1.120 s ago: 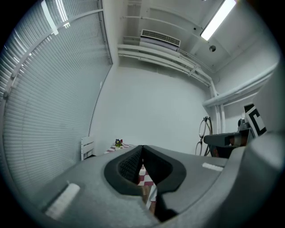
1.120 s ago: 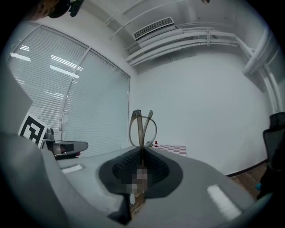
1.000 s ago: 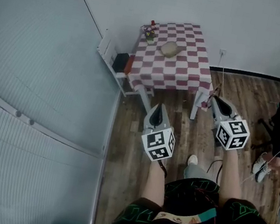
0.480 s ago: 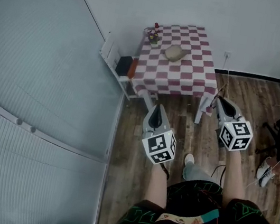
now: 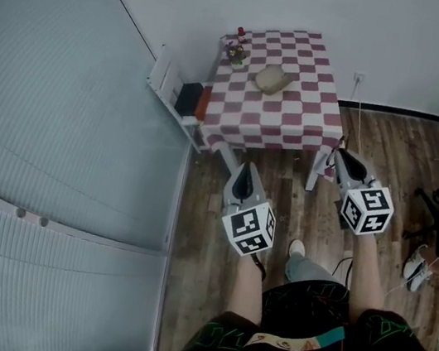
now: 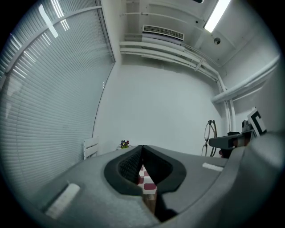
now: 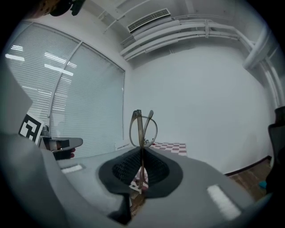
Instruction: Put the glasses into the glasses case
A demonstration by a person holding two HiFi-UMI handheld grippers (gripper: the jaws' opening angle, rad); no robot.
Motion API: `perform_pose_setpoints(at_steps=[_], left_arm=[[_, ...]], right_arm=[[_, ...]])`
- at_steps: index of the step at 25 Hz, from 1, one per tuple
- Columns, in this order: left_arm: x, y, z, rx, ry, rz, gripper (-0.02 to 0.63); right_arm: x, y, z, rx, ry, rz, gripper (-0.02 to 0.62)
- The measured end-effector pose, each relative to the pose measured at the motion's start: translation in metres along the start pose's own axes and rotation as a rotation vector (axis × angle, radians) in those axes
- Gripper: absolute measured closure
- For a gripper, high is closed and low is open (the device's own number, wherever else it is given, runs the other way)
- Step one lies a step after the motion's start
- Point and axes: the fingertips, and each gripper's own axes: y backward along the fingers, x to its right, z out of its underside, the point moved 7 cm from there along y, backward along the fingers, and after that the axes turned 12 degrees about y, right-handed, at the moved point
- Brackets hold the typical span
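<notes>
Left gripper (image 5: 246, 169): jaws pressed together, nothing between, pointing forward.
Right gripper (image 5: 338, 153): jaws clamped on glasses (image 7: 140, 129) (frame standing upright).
Forearms (image 5: 243, 288): both extended ahead, apart.

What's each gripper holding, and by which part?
Right gripper: shut on the folded glasses, pinching the frame edge-on near its lower end; a lens rim stands above the jaws. Left gripper: shut, empty.

Tan object (image 5: 272, 79) on table (image 5: 290, 116), indistinct.

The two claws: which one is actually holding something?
The right claw: its jaws are clamped on the glasses, which stick up between them. The left claw is shut too, but on nothing.
</notes>
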Motion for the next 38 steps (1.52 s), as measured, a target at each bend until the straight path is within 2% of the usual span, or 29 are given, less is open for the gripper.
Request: perform_pose_setpoints(at_steps=[9,14,23,31,38], left_arm=[[0.004,-0.049,0.018,-0.053,-0.014,0.004,0.595],[0.002,-0.070,0.031,-0.072,-0.063,-0.025,0.595],[0.001,-0.113,0.055,-0.145,-0.051,-0.031,0.595],[0.008,-0.145,0.065,-0.180,-0.052,-0.007,0.595],[0.029,-0.172,0.069,-0.195,-0.090,0.030,0.595]], right_arm=[[0.031,-0.035,0.022,-0.043,-0.058,0.026,0.577],[0.033,-0.055,0.034,-0.069,-0.078,0.012,0.577],[0.053,-0.092,0.060,-0.111,-0.118,0.006,0.577],[0.069,-0.112,0.074,-0.137,-0.118,0.009,0.577],[0.093,-0.132,0.078,-0.125,-0.139,0.005,0.577]])
